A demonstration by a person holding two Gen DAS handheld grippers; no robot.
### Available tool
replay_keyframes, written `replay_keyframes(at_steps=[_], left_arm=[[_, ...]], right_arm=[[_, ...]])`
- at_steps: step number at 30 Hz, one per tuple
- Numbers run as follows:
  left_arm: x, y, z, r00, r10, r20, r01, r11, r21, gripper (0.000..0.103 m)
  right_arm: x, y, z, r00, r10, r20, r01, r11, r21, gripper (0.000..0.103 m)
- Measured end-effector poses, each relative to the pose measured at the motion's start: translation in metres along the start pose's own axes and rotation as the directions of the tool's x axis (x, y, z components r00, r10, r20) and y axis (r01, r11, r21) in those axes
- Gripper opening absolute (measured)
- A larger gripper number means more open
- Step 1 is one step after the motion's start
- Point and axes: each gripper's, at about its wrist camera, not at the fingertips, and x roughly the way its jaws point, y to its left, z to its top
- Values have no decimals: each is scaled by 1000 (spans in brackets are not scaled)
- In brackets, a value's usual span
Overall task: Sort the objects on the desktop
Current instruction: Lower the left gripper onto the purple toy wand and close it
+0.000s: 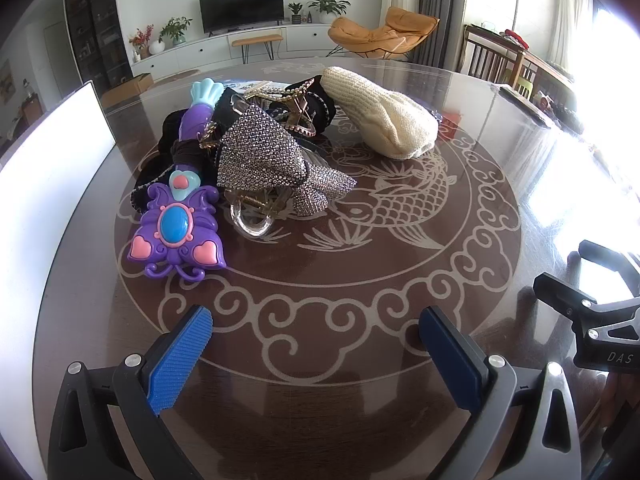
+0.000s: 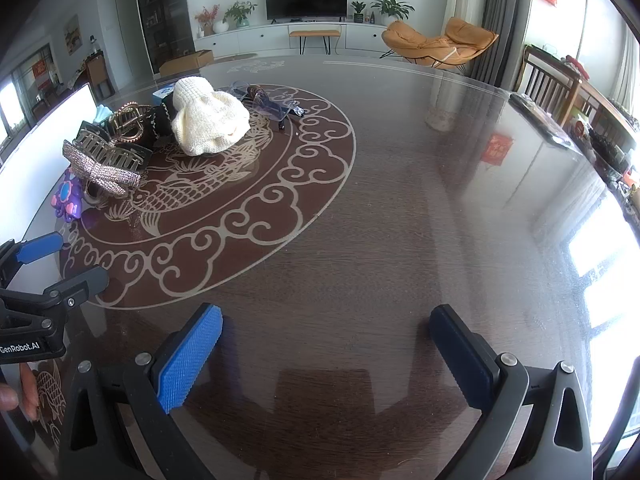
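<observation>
The things lay in one heap on the worktop (image 1: 360, 288), toward its far left part. The toy wand (image 1: 178, 216) was at the near left of the heap. The sparkly bow clip (image 1: 264, 160) sat just right of it, on a clear claw clip (image 1: 252, 216). The knit hat (image 1: 384, 120) lay at the far right. Glasses (image 2: 268, 106) lay behind the hat.
</observation>
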Motion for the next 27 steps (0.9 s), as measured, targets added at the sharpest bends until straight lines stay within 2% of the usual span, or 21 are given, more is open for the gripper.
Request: replay_keyframes(at_steps=[18, 22, 25, 27], left_arm=[[0, 0, 0, 1000, 0, 0, 0, 1000, 0, 103], [-5, 3, -5, 999, -16, -41, 17, 1000, 26, 103], [-19, 21, -25, 999, 1, -34, -2, 1000, -27, 103], [-30, 43, -33, 999, -29, -18, 27, 995, -97, 103]], right_arm=[[0, 0, 0, 1000, 0, 0, 0, 1000, 0, 103], [0, 0, 0, 1000, 0, 0, 0, 1000, 0, 103], [0, 0, 0, 1000, 0, 0, 0, 1000, 0, 103], [0, 0, 0, 1000, 0, 0, 0, 1000, 0, 103]])
